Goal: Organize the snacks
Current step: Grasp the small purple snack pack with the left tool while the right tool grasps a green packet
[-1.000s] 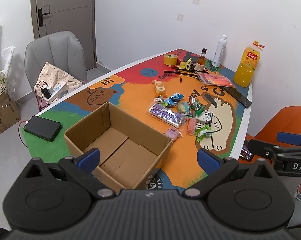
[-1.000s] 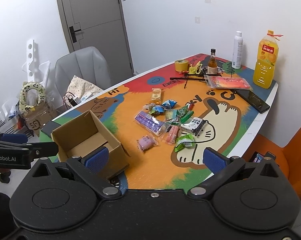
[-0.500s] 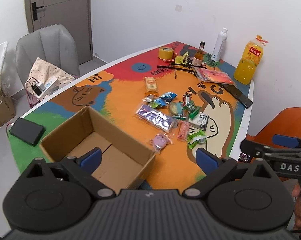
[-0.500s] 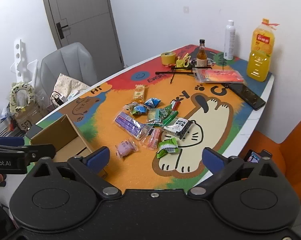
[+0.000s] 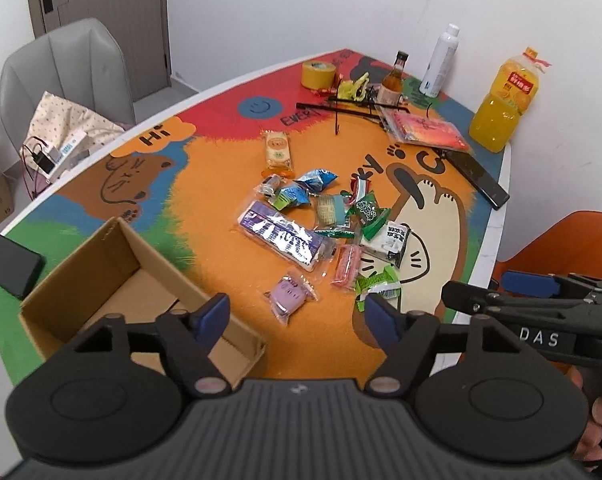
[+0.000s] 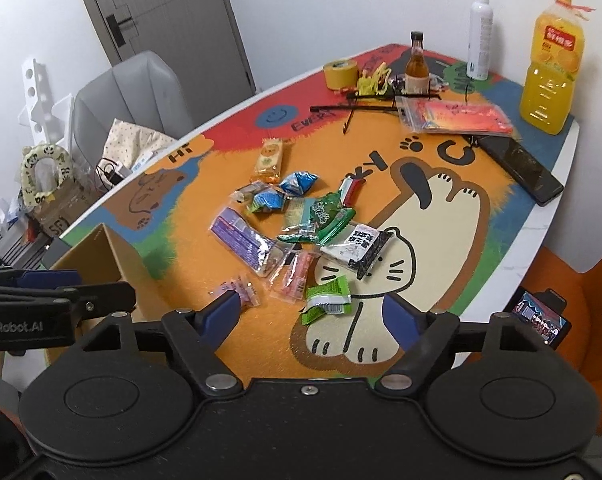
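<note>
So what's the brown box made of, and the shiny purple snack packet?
The box looks like plain matte cardboard: flat brown walls, folded bottom flaps and raw cut edges. The purple packet seems to be a thin glossy plastic wrapper, since it crinkles and throws white glare.

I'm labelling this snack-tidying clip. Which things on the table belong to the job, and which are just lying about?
Belongs to the job:
- cardboard box, open
- purple snack pack
- small lilac packet
- green packet
- black-and-white packet
- biscuit packet

Just lying about:
- juice bottle
- tape roll
- white spray can
- phone
</note>
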### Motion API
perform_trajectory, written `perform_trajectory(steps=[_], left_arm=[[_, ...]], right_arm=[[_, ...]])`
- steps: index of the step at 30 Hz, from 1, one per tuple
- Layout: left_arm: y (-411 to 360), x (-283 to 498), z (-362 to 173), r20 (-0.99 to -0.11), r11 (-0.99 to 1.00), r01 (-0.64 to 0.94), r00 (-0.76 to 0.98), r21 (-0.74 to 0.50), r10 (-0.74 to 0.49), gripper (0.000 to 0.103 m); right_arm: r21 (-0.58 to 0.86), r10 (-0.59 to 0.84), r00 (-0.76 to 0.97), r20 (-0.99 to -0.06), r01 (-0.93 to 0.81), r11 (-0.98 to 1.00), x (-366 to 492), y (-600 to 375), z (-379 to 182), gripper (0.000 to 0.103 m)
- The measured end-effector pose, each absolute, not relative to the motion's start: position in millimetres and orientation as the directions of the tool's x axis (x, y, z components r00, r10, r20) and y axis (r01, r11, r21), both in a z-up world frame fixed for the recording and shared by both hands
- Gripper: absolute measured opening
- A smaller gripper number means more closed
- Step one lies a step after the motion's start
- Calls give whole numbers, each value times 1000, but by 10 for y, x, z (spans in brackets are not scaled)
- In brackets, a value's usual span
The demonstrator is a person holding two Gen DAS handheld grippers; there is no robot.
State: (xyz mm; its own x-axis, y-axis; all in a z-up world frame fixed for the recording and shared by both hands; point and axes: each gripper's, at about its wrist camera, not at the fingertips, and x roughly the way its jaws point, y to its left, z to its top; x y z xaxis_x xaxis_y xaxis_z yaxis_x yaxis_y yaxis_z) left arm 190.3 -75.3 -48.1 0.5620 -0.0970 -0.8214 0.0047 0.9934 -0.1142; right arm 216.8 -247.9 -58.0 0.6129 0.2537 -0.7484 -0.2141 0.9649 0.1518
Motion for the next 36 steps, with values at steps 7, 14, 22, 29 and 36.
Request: perform_trajectory(steps=[7,14,22,29,36], left_arm=[[-879,2324,-728,-865,992,2,489,-127,-112,63],[-987,2658,-1011,-908,993,1,404,-118,-109,62],[-1066,3001,-1397,-957,997,-28,284,-68,-58,61],[-1074,3220,-1717,-982,998,-56,190,-4,7,61],[-1103,3350,-1985,-990,998,-63,139,23,31,61]], right_arm=[[167,260,559,-787,-212,963,2505,-2515,-769,69],[198,283,491,-824,-220,955,2768,-2570,-996,63],[268,333,401,-854,-210,940,3075,-2660,-1371,62],[318,385,353,-853,-232,919,3206,-2649,-1638,60],[322,400,317,-860,-271,907,3282,-2570,-1799,47]])
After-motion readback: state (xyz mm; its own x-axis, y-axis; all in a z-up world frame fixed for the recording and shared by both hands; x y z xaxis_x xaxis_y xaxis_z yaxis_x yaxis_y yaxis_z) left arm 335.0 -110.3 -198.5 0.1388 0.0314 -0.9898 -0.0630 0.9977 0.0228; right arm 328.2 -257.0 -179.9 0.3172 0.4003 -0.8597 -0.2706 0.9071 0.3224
